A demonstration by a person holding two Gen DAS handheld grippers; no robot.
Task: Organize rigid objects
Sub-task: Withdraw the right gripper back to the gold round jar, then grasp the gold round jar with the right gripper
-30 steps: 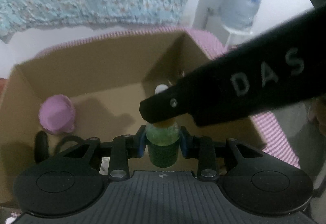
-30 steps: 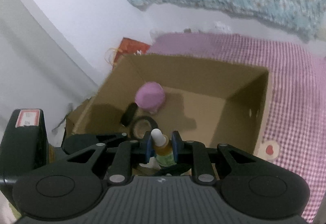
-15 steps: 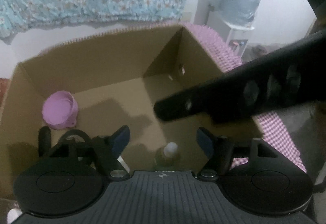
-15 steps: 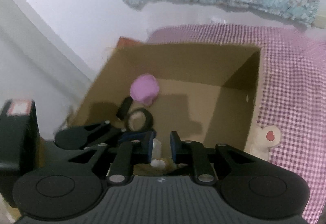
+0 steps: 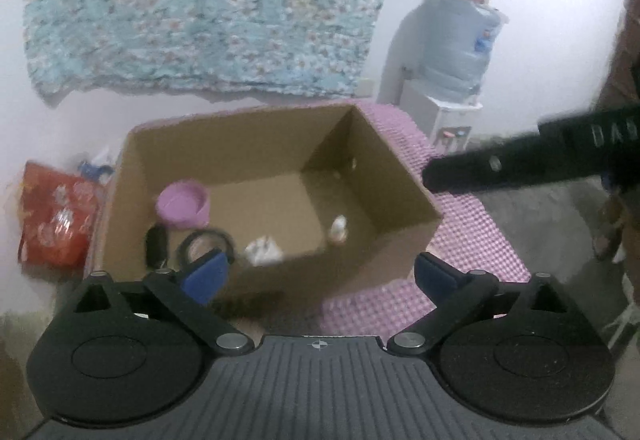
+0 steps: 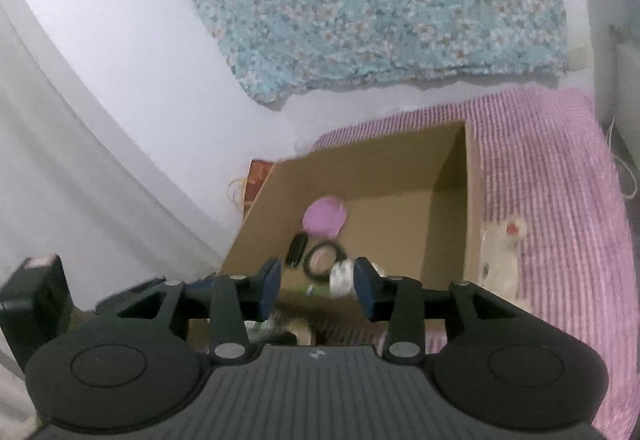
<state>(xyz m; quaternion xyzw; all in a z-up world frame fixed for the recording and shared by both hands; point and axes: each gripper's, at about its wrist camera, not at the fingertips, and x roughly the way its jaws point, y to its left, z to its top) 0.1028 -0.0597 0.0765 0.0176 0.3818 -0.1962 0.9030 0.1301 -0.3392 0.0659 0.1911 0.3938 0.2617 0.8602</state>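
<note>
A: Status of the left gripper (image 5: pixel 320 272)?

B: Jaws have just been opening and stand wide apart, nothing between them. The right gripper (image 6: pixel 316 282) has also just been opening; its jaws stand partly apart and empty.

A: Location of the dropper bottle (image 5: pixel 339 230)?

B: Inside the cardboard box (image 5: pixel 224 144), on the floor by the right wall. It lies ahead of and below both sets of jaws, clear of each. Its long axis appears roughly upright; blur prevents certainty.

A: Further back?

B: Black tape roll (image 5: pixel 206 244), then the purple cup (image 5: pixel 183 203) at the left wall. Judgement: both grippers are free for the next item.
</note>
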